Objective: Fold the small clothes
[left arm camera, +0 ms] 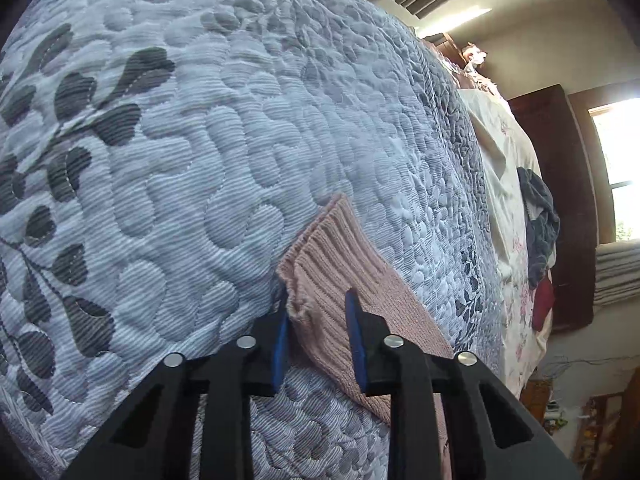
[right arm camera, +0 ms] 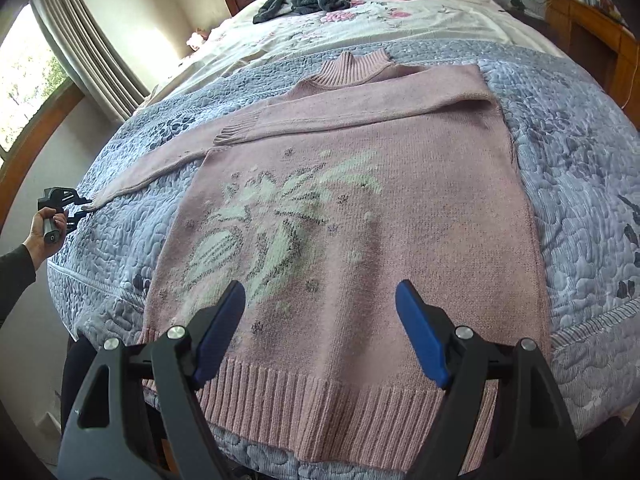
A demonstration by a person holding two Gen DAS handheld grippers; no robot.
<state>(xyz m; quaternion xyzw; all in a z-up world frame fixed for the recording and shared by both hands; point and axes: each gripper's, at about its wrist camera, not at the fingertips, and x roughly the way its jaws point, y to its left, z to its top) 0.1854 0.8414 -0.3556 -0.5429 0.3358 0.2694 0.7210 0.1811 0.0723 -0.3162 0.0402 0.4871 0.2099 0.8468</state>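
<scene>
Here, our left gripper (left arm camera: 320, 320) has black plastic arms with flat blue pads, and those pads stand a little apart with the ribbed cuff (left arm camera: 328, 248) of the pink sweater's sleeve bunched between them; the left pad touches the knit, but we cannot tell whether the pair truly pinches it. In the right wrist view we see that same gripper (right arm camera: 82, 210) small at the sleeve's far end, gripped by our left hand (right arm camera: 44, 228) in a dark cuffed sleeve. Our right gripper (right arm camera: 320, 332) is spread wide and holds nothing, hanging above the sweater's lower part, just short of the ribbed hem.

The pink sweater (right arm camera: 400, 216) lies flat on the quilt (right arm camera: 580, 184), a soft knit with a pale leaf-and-flower motif woven across the chest. One sleeve is folded across the body below the ribbed collar; the other stretches out over the quilt toward the left gripper. The quilt is puffy, pebble-stitched, grey-blue, with dark leaf prints.
</scene>
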